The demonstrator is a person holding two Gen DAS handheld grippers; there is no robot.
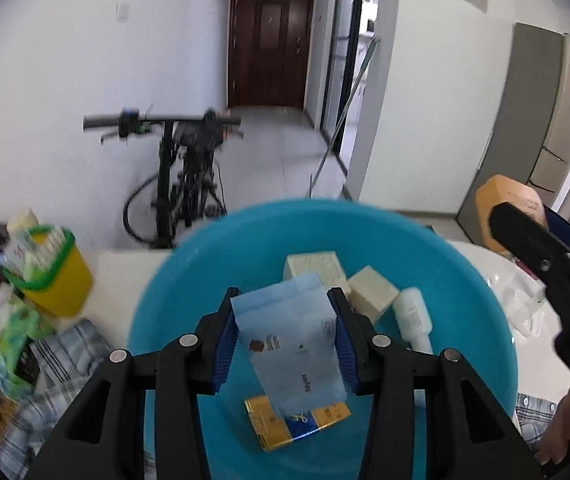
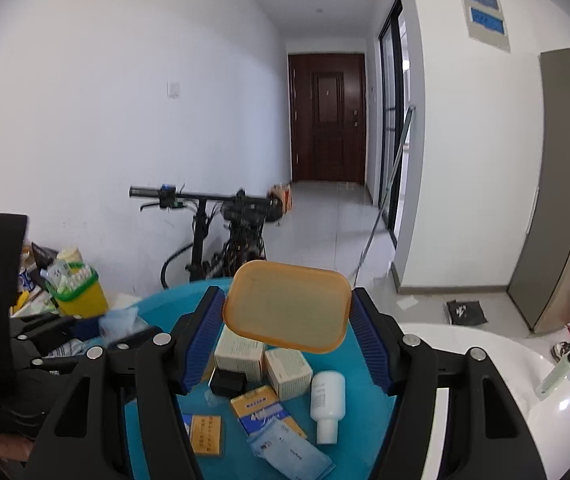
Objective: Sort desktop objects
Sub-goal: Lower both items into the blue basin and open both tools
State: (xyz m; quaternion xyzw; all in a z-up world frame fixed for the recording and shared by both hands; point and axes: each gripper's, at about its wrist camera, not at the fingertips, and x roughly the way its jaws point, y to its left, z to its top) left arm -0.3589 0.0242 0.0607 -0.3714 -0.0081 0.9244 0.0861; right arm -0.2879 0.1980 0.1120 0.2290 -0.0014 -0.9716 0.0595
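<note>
A blue plastic basin (image 1: 165, 300) holds two cream boxes (image 1: 371, 292), a white bottle (image 1: 413, 318) and a gold and blue packet (image 1: 269, 428). My left gripper (image 1: 287, 336) is shut on a pale blue pouch (image 1: 293, 352) and holds it over the basin. My right gripper (image 2: 285, 332) is shut on an orange plastic container (image 2: 287, 306) above the basin (image 2: 365, 412). The boxes (image 2: 287, 372), bottle (image 2: 327, 398) and several packets (image 2: 261, 404) lie below it. The right gripper shows at the right of the left wrist view (image 1: 541, 264).
A yellow bin with a green rim (image 1: 51, 276) full of small packs stands left of the basin, beside a pile of packets and a checked cloth (image 1: 69, 344). A white table (image 2: 497, 360) extends right, with a pale spray bottle (image 2: 561, 368). A bicycle (image 1: 185, 168) stands behind.
</note>
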